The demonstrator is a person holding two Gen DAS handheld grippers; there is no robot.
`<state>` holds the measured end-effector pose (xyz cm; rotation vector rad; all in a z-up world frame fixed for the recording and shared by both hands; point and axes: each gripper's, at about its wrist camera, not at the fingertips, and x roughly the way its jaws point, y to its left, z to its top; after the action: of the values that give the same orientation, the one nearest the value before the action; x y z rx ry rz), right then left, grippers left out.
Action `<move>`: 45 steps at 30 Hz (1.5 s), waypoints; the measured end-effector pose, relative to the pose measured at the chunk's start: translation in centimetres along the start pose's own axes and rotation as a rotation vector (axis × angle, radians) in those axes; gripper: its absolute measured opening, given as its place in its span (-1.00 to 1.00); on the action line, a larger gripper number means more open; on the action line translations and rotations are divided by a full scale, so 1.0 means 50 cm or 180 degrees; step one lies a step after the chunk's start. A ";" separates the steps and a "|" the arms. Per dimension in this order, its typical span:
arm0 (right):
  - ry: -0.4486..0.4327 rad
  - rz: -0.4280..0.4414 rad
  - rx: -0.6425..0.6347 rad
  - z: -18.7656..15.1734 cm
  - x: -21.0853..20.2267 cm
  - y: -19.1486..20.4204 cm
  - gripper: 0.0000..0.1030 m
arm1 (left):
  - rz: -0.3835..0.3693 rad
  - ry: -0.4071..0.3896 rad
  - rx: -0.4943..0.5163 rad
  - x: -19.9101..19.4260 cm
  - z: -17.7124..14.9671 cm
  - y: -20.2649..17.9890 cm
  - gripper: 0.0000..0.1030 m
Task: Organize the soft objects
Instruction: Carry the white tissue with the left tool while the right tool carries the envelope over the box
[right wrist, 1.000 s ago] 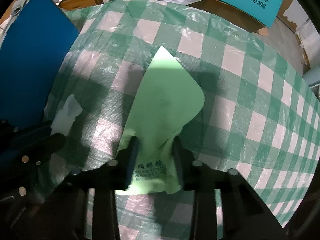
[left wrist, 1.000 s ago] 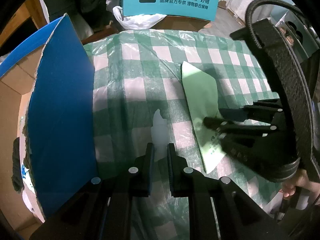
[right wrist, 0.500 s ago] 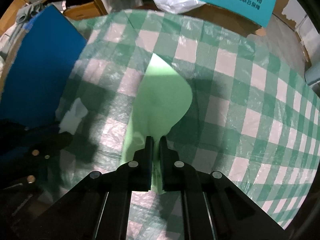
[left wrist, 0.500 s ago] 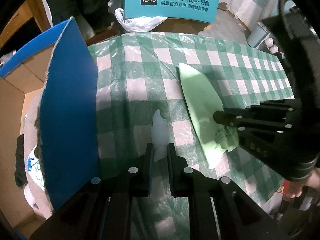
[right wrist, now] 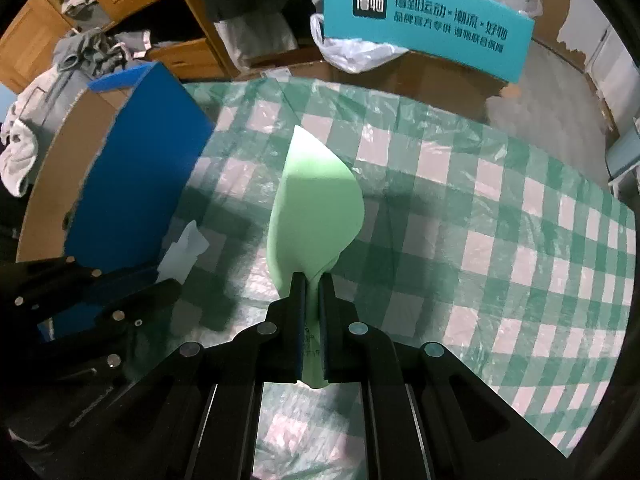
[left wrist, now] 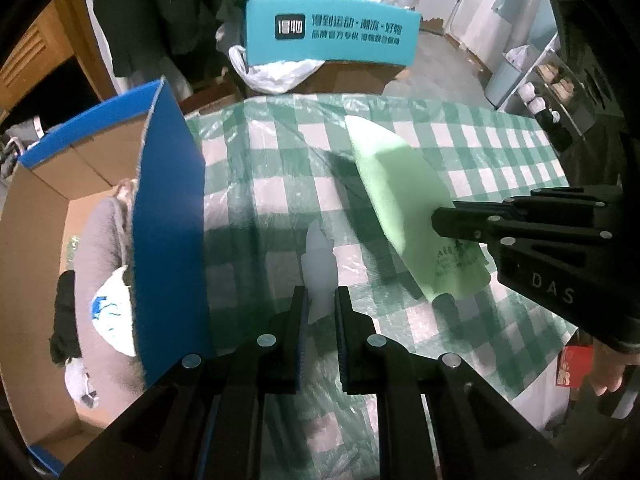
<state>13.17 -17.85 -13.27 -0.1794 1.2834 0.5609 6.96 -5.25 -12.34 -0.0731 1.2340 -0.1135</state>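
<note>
At the far left stands a cardboard box (left wrist: 48, 240) with a blue outer skin, its blue flap (left wrist: 168, 220) raised upright beside the table's left edge. Inside it lie soft things: a grey garment (left wrist: 96, 264) and a white piece with blue print (left wrist: 110, 316).

Just right of the flap, the left gripper (left wrist: 320, 300) points steeply down at the table, its jaws pressed together on a small white tissue-like scrap (left wrist: 318, 268), whose free end sticks out beyond the fingertips over the cloth. In the right wrist view the same scrap (right wrist: 182, 254) shows near the blue flap, with the left gripper (right wrist: 160, 280) on it.

The table wears a green-and-white checked tablecloth (left wrist: 460, 152) under clear plastic film.

Further right, the right gripper (right wrist: 313, 280) has its jaws clamped tight on a pale green cloth (right wrist: 316, 208). The cloth hangs folded from the fingers, its pointed corner toward the far side, lifted off the table with its shadow on the checks below. From the left wrist view the green cloth (left wrist: 400, 200) shows printed lettering near the pinched end, held by the right gripper (left wrist: 438, 220).

Beyond the table's far edge sits a teal box (right wrist: 424, 24) with printed characters, atop a white plastic bag (right wrist: 352, 52).
</note>
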 end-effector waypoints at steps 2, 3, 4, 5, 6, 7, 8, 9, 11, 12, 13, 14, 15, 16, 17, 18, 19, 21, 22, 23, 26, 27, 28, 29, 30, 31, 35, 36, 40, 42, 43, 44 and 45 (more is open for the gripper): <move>-0.0034 -0.0007 -0.0001 0.001 -0.008 0.002 -0.89 | 0.0002 -0.0044 0.0006 -0.013 -0.001 -0.002 -0.75; -0.0048 -0.0002 0.0001 -0.001 -0.015 0.006 -0.89 | 0.0005 -0.0067 0.0010 -0.020 -0.001 -0.004 -0.75; -0.0068 0.0007 0.0000 -0.002 -0.023 0.009 -0.89 | 0.0010 -0.0091 0.0017 -0.027 -0.002 -0.004 -0.75; -0.0089 0.0008 -0.0004 -0.003 -0.031 0.012 -0.89 | 0.0016 -0.0111 0.0020 -0.034 -0.001 -0.004 -0.75; -0.0102 0.0008 -0.0010 -0.002 -0.037 0.015 -0.89 | 0.0021 -0.0133 0.0020 -0.039 -0.001 -0.004 -0.75; -0.0129 0.0018 -0.0007 -0.003 -0.045 0.017 -0.89 | 0.0026 -0.0157 0.0018 -0.047 -0.001 -0.004 -0.75; -0.0148 0.0027 -0.0002 -0.004 -0.052 0.018 -0.89 | 0.0030 -0.0180 0.0019 -0.053 -0.001 -0.004 -0.75; -0.0171 0.0036 0.0002 -0.005 -0.061 0.020 -0.89 | 0.0035 -0.0203 0.0020 -0.060 -0.001 -0.004 -0.75; -0.0206 0.0054 0.0008 -0.006 -0.074 0.022 -0.89 | 0.0047 -0.0246 0.0023 -0.073 -0.001 -0.003 -0.75; -0.0225 0.0061 0.0007 -0.007 -0.082 0.023 -0.89 | 0.0051 -0.0273 0.0020 -0.082 -0.001 -0.001 -0.75; -0.0250 0.0068 0.0001 -0.008 -0.090 0.026 -0.89 | 0.0052 -0.0292 0.0017 -0.088 -0.001 0.000 -0.75; -0.0268 0.0076 -0.0007 -0.008 -0.097 0.028 -0.89 | 0.0051 -0.0311 0.0018 -0.094 -0.001 0.002 -0.75; -0.0290 0.0089 -0.0015 -0.008 -0.106 0.032 -0.89 | 0.0056 -0.0335 0.0019 -0.103 -0.002 0.003 -0.75; -0.0302 0.0097 -0.0020 -0.008 -0.110 0.035 -0.89 | 0.0058 -0.0352 0.0017 -0.109 -0.003 0.005 -0.75; -0.0322 0.0107 -0.0025 -0.008 -0.116 0.038 -0.89 | 0.0055 -0.0373 0.0015 -0.116 -0.004 0.007 -0.75; -0.0337 0.0117 -0.0034 -0.007 -0.122 0.041 -0.89 | 0.0055 -0.0386 0.0015 -0.121 -0.005 0.008 -0.75; -0.0355 0.0129 -0.0042 -0.007 -0.128 0.044 -0.89 | 0.0055 -0.0403 0.0015 -0.127 -0.006 0.010 -0.75; -0.0387 0.0153 -0.0063 -0.004 -0.139 0.053 -0.89 | 0.0058 -0.0438 0.0010 -0.140 -0.007 0.013 -0.75; -0.0400 0.0157 -0.0075 -0.004 -0.142 0.056 -0.89 | 0.0059 -0.0460 0.0003 -0.147 -0.009 0.016 -0.75; -0.0418 0.0159 -0.0092 -0.002 -0.146 0.061 -0.89 | 0.0061 -0.0475 -0.0002 -0.151 -0.010 0.017 -0.75; -0.0466 0.0162 -0.0142 0.004 -0.157 0.078 -0.89 | 0.0075 -0.0522 -0.0026 -0.166 -0.013 0.027 -0.75; -0.0480 0.0176 -0.0151 0.006 -0.160 0.083 -0.89 | 0.0080 -0.0536 -0.0038 -0.170 -0.013 0.029 -0.75; -0.0489 0.0184 -0.0156 0.007 -0.163 0.086 -0.89 | 0.0083 -0.0553 -0.0051 -0.176 -0.014 0.033 -0.75; -0.0499 0.0197 -0.0169 0.010 -0.166 0.092 -0.89 | 0.0088 -0.0568 -0.0059 -0.181 -0.015 0.036 -0.75; -0.0509 0.0209 -0.0182 0.012 -0.168 0.097 -0.89 | 0.0093 -0.0579 -0.0068 -0.185 -0.016 0.040 -0.75; -0.0519 0.0218 -0.0197 0.015 -0.171 0.104 -0.89 | 0.0097 -0.0593 -0.0081 -0.189 -0.017 0.044 -0.75; -0.0539 0.0261 -0.0251 0.025 -0.174 0.129 -0.89 | 0.0125 -0.0642 -0.0124 -0.205 -0.021 0.062 -0.75; -0.0543 0.0276 -0.0265 0.029 -0.175 0.138 -0.89 | 0.0128 -0.0651 -0.0137 -0.208 -0.021 0.067 -0.75; -0.0557 0.0319 -0.0326 0.039 -0.176 0.164 -0.89 | 0.0159 -0.0689 -0.0206 -0.220 -0.025 0.094 -0.75; -0.0555 0.0348 -0.0346 0.044 -0.176 0.176 -0.89 | 0.0169 -0.0706 -0.0242 -0.225 -0.027 0.105 -0.75; -0.0551 0.0360 -0.0361 0.047 -0.175 0.183 -0.89 | 0.0175 -0.0715 -0.0267 -0.228 -0.027 0.114 -0.75; -0.0548 0.0364 -0.0376 0.050 -0.175 0.189 -0.89 | 0.0183 -0.0726 -0.0295 -0.231 -0.029 0.123 -0.75; -0.0545 0.0370 -0.0394 0.053 -0.174 0.197 -0.89 | 0.0187 -0.0733 -0.0309 -0.233 -0.029 0.129 -0.75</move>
<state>9.12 -10.87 -2.56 -0.1565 1.0981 0.7406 2.08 2.62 -2.66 -0.1304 1.0104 0.0063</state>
